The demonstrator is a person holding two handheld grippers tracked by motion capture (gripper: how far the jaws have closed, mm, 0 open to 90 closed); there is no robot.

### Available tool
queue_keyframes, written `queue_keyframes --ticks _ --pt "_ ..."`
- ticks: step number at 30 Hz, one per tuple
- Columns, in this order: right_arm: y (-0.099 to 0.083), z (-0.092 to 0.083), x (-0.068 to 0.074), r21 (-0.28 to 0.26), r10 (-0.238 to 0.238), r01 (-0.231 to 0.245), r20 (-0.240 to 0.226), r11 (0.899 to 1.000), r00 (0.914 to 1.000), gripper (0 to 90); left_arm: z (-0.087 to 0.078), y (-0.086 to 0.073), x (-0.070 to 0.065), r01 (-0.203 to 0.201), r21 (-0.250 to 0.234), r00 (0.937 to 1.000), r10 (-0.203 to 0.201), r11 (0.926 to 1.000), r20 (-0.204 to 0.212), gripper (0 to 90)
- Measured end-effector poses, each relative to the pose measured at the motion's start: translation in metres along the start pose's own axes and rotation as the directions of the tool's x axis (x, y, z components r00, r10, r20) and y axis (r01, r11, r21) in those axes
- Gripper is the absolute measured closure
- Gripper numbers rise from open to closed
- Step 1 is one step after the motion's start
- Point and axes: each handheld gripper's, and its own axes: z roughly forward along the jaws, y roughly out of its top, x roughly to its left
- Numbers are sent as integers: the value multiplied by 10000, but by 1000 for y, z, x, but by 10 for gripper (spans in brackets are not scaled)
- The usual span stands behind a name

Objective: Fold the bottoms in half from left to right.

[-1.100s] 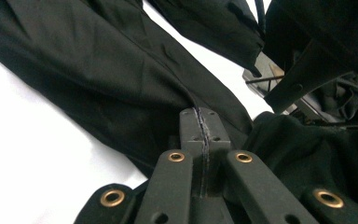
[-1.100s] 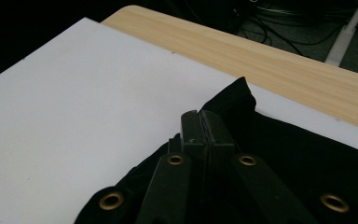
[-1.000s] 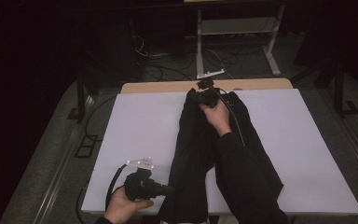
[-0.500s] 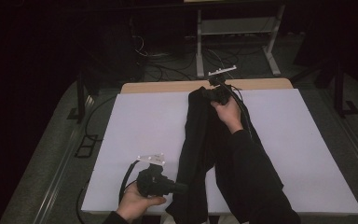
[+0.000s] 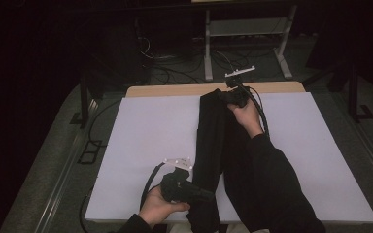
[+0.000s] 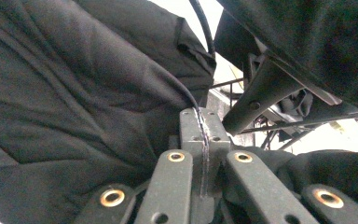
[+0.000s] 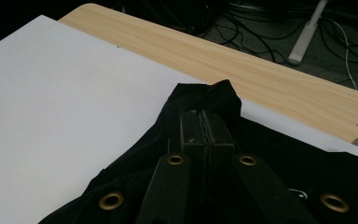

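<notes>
A long black garment [image 5: 208, 138] lies stretched from the near edge to the far edge of the white sheet [image 5: 145, 126]. My right gripper [image 5: 223, 95] sits at the garment's far end, and in the right gripper view it [image 7: 206, 122] is shut on a bunched fold of the black cloth [image 7: 200, 95]. At the near end is my left gripper [image 5: 205, 195], its jaws pressed into the garment's left side. In the left gripper view it [image 6: 201, 117] is shut with a thin edge of cloth [image 6: 74, 93] pinched between the jaws.
The wooden table edge [image 5: 175, 90] shows beyond the white sheet. Cables and a white stand leg [image 5: 208, 48] lie on the dark floor behind. The person's right sleeve [image 5: 277, 189] lies over the garment's right half.
The right gripper has carried the garment's far end to the right and slightly farther away. The left gripper has slid right, from beside the garment onto its near left edge.
</notes>
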Motion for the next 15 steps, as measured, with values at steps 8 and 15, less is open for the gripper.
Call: queue_keyframes --ticks 8,15 --pt "-2 -10 -11 -12 -79 79 -53 10000 10000 875 17 16 -1 -6 373 9998 -2 9993 217 892" --pt "-4 -13 -20 -53 -18 17 -128 10000 9999 875 27 29 -6 -256 477 9992 241 9985 313 892"
